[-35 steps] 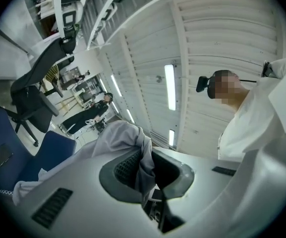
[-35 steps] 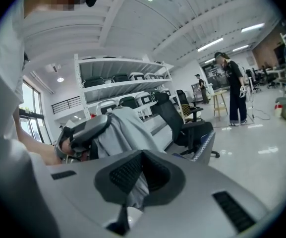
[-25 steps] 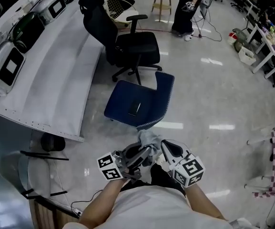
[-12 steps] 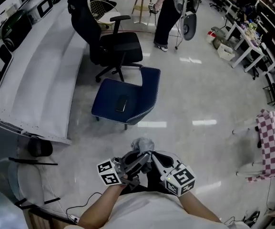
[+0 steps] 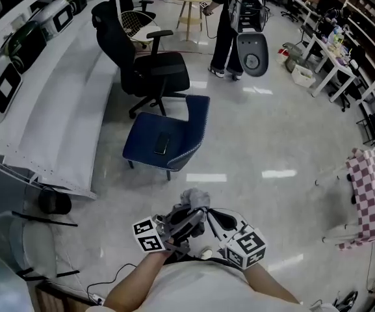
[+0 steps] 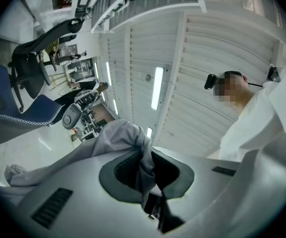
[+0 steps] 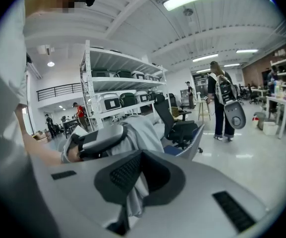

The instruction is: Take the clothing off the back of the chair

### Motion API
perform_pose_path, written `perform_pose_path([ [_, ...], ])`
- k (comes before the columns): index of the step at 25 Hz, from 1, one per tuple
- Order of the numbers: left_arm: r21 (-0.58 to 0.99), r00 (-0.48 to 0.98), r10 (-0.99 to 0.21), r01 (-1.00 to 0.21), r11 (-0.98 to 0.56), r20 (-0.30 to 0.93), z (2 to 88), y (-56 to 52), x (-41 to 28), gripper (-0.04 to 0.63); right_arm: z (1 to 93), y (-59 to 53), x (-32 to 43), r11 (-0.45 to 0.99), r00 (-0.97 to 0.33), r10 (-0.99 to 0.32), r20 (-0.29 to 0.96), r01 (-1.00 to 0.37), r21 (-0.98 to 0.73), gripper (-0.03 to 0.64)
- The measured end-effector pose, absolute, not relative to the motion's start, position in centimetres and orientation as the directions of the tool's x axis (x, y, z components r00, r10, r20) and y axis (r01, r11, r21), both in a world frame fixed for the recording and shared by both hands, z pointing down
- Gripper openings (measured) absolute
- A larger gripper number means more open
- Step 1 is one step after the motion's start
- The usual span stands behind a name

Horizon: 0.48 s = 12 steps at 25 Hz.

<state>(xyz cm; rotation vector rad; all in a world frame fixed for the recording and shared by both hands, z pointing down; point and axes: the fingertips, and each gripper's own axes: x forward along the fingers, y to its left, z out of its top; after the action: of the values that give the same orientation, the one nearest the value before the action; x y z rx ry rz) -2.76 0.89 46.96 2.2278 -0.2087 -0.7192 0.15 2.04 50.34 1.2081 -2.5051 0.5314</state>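
A grey garment (image 5: 194,199) hangs bunched between both grippers, close to my body and clear of the blue chair (image 5: 164,142) ahead. My left gripper (image 5: 179,221) is shut on it; in the left gripper view the cloth (image 6: 115,143) runs down into the pinched jaws (image 6: 146,171). My right gripper (image 5: 214,218) is shut on the same garment; in the right gripper view the cloth (image 7: 143,130) drapes into the jaws (image 7: 132,183), with the left gripper (image 7: 97,140) beside it. The blue chair's back is bare and a dark phone (image 5: 162,144) lies on its seat.
A black office chair (image 5: 145,64) stands behind the blue one. A long white bench (image 5: 51,122) runs along the left. A person with a backpack (image 5: 236,15) stands at the top. A checked cloth (image 5: 368,186) hangs at the right, and desks (image 5: 330,57) line the far right.
Both grippers have drawn back from the blue chair with the garment still held between them. The view has swung, and the person with the backpack has come nearer at the top.
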Motion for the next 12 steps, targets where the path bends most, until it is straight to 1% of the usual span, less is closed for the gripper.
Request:
perform_pose_path([
  [5, 0.731, 0.813, -0.405, 0.038, -0.681, -0.419, 46.3, 4.6, -0.6, 0.037, 49.1, 4.9, 2.4, 0.602, -0.632, -0.678, 0.375, -0.77, -0.211, 0.017],
  [12, 0.728, 0.769, -0.468, -0.005, -0.685, -0.435, 44.9, 8.3, 0.8, 0.037, 50.1, 8.6, 5.9, 0.628, -0.678, -0.644, 0.354, -0.733, -0.26, 0.017],
])
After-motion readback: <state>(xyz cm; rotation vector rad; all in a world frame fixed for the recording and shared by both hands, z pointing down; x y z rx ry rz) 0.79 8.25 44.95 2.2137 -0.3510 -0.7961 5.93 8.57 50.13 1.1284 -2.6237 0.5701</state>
